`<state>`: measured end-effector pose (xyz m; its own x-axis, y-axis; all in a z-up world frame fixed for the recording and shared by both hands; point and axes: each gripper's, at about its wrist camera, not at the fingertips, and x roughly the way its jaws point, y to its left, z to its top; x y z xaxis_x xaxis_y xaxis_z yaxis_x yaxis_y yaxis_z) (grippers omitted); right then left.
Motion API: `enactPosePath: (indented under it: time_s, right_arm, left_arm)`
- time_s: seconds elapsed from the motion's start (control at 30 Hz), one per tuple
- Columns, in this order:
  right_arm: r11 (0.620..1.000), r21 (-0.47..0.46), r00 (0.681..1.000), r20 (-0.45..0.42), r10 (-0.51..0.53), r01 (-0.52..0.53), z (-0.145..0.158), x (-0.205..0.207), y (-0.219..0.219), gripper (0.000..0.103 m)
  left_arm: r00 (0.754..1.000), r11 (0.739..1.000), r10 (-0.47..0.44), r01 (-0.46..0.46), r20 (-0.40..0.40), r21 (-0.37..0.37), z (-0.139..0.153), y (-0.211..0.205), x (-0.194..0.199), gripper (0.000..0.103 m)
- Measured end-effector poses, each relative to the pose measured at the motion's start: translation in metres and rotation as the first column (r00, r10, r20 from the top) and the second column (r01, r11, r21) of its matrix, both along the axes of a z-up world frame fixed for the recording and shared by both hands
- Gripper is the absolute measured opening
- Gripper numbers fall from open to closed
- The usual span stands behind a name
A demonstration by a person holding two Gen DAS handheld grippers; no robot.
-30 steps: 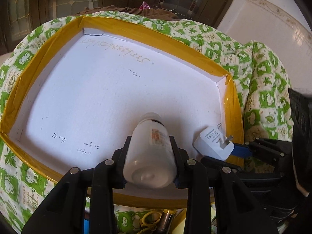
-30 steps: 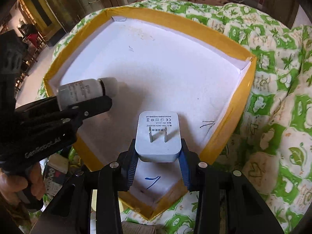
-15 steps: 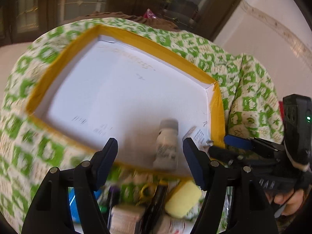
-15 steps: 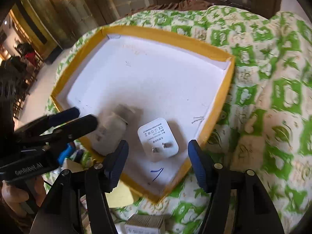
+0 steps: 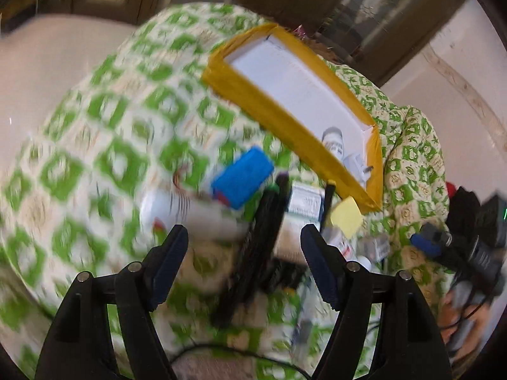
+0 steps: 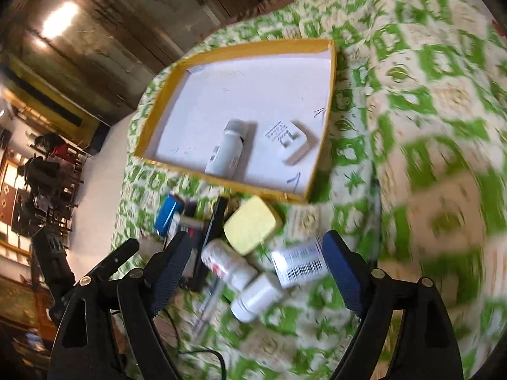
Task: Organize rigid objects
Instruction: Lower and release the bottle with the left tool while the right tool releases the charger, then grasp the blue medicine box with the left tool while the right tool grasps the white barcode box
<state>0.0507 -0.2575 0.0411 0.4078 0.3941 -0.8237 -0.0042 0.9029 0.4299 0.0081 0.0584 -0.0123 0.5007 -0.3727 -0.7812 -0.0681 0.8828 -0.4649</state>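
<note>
A yellow-rimmed tray (image 6: 329, 101) with a white floor sits on the green patterned cloth; it also shows in the left wrist view (image 5: 263, 104). In it lie a white bottle (image 6: 225, 152) and a white charger plug (image 6: 290, 141), side by side. My left gripper (image 5: 244, 262) is open and empty above a pile of loose items: a blue box (image 5: 242, 175), a black comb-like bar (image 5: 253, 253), a white can (image 5: 183, 212). My right gripper (image 6: 256, 269) is open and empty above white bottles (image 6: 256, 294), a yellow block (image 6: 250, 224) and a barcode box (image 6: 301, 262).
The pile lies on the cloth just before the tray's near rim. A blue box (image 6: 168, 215) and a black bar (image 6: 210, 237) lie at its left. The right gripper shows at the right edge of the left wrist view (image 5: 443, 247). Both views are motion-blurred.
Both grippers let go of the bottle and the plug in the tray, opened, and pulled back toward the pile in front of the tray.
</note>
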Motion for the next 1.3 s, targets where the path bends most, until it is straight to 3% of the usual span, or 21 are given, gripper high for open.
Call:
enactPosePath:
  time_s: [0.1,0.17,0.37,0.67,0.77,0.83,0.9,1.07,1.2,1.3]
  right_arm:
    - [0.999,-0.033,0.998,0.056,-0.004,0.006,-0.010,-0.027,-0.005,0.081]
    - [1.000,-0.028,1.000,0.014,0.012,-0.012,-0.021,-0.028,-0.005,0.081]
    - [1.000,0.021,0.998,0.061,-0.009,0.007,-0.016,-0.026,-0.014,0.081]
    - [0.996,-0.085,0.998,0.046,0.037,-0.033,-0.036,-0.015,0.006,0.079]
    - [0.988,-0.144,0.998,0.020,0.067,-0.064,-0.044,-0.008,0.015,0.069]
    - [0.979,-0.183,0.996,-0.019,0.090,-0.092,-0.055,-0.003,0.023,0.042]
    - [0.976,-0.193,0.995,-0.042,0.090,-0.096,-0.061,-0.003,0.023,0.043]
    - [0.979,-0.189,0.997,0.024,0.076,-0.070,-0.048,-0.011,0.021,0.043]
    - [0.984,-0.164,0.997,0.017,0.073,-0.069,-0.049,-0.013,0.020,0.043]
    - [0.988,-0.144,0.998,0.011,0.063,-0.060,-0.050,-0.014,0.019,0.043]
  left_arm:
    - [0.996,0.997,-0.055,0.052,0.064,0.049,0.014,-0.022,-0.002,0.073]
    - [0.991,0.992,-0.102,0.095,0.086,0.077,0.015,-0.039,-0.002,0.073]
    - [0.986,0.967,-0.166,0.161,0.012,0.199,-0.011,-0.080,0.010,0.073]
    - [0.987,0.967,-0.159,0.154,0.010,0.203,-0.019,-0.083,0.019,0.073]
    - [0.985,0.962,-0.172,0.164,0.019,0.217,-0.017,-0.086,0.017,0.073]
    - [0.984,0.962,-0.175,0.166,0.024,0.218,-0.015,-0.086,0.016,0.073]
    - [0.984,0.962,-0.176,0.165,0.031,0.216,-0.014,-0.085,0.016,0.073]
    - [0.983,0.957,-0.169,0.146,0.074,0.251,-0.007,-0.083,0.013,0.073]
    - [0.968,0.934,-0.227,0.187,0.104,0.304,-0.004,-0.099,0.014,0.073]
    - [0.956,0.910,-0.285,0.247,0.067,0.333,-0.013,-0.116,0.019,0.070]
